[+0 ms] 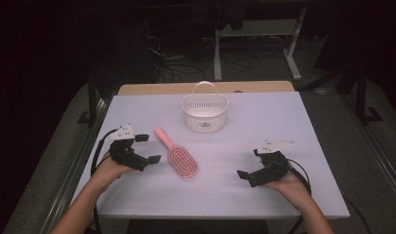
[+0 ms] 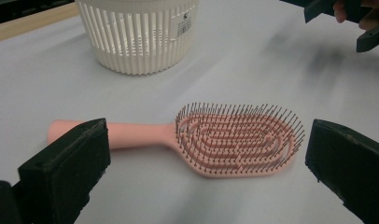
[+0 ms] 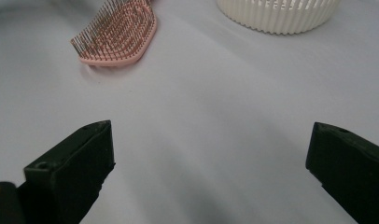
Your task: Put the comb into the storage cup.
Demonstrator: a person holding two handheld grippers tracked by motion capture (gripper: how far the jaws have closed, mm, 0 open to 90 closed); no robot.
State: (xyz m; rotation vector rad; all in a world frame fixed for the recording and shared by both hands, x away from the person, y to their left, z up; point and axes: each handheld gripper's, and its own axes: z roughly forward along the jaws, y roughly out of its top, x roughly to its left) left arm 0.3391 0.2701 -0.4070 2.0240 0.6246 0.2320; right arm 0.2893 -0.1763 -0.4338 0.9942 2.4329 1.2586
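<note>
I held my left gripper (image 1: 148,148) just beside the pink plastic paddle hairbrush (image 1: 177,154), its jaws spread wide and gripping nothing. In the left gripper view the brush (image 2: 234,140) lay framed between those jaws, which I judged was the reason for the pose: lined up to close across it. The brush rested bristles up on the white tabletop (image 1: 264,122), its handle angled toward the far left and its oval head nearer me, roughly midway between my hands.

My right gripper (image 1: 249,165) sat well apart on the other side, jaws equally wide and empty, pointed across the bare table toward the brush head (image 3: 116,35). I took it as waiting rather than working.

The white slatted plastic basket with a hoop handle (image 1: 205,113) stood upright beyond the brush, near the far edge, close to the handle's tip but not touching it. That seemed the likely place for the brush to go.

Room was generous: open surface lay all around the brush, and nothing stood between it and the basket. The table's left edge ran close by my left hand (image 1: 108,168), so any swing would want to go inward.
</note>
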